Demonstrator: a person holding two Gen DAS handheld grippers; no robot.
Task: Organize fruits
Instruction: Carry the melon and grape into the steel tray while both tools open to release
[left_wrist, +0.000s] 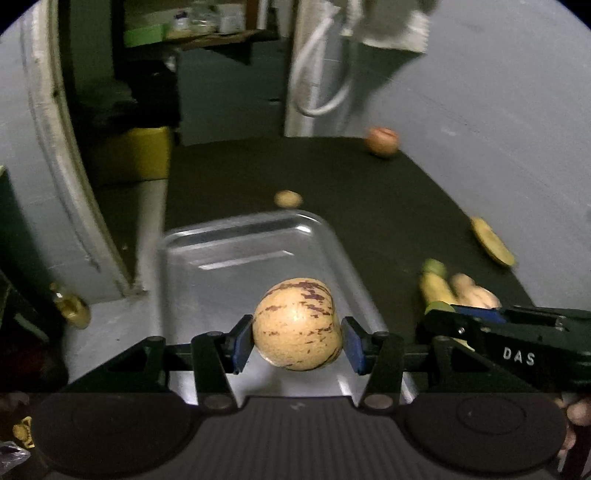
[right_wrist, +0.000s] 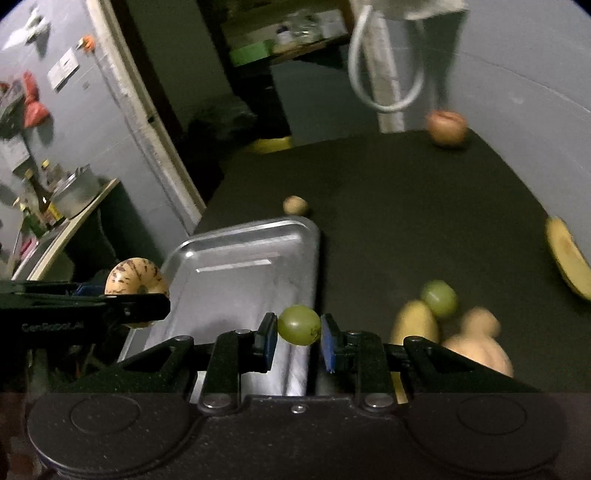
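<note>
Over empty rectangular metal tray, lower centre: left gripper jaws clamped on purple-streaked tan round fruit; right gripper jaws pinching small green round fruit. Nothing deposited yet; several fruits left on dark counter.

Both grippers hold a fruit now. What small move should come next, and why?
Probably lower the left gripper and open its fingers: its speckled tan melon already hangs over the bare silver metal tray. The right gripper holds a small green round fruit only at the tray's edge.
</note>
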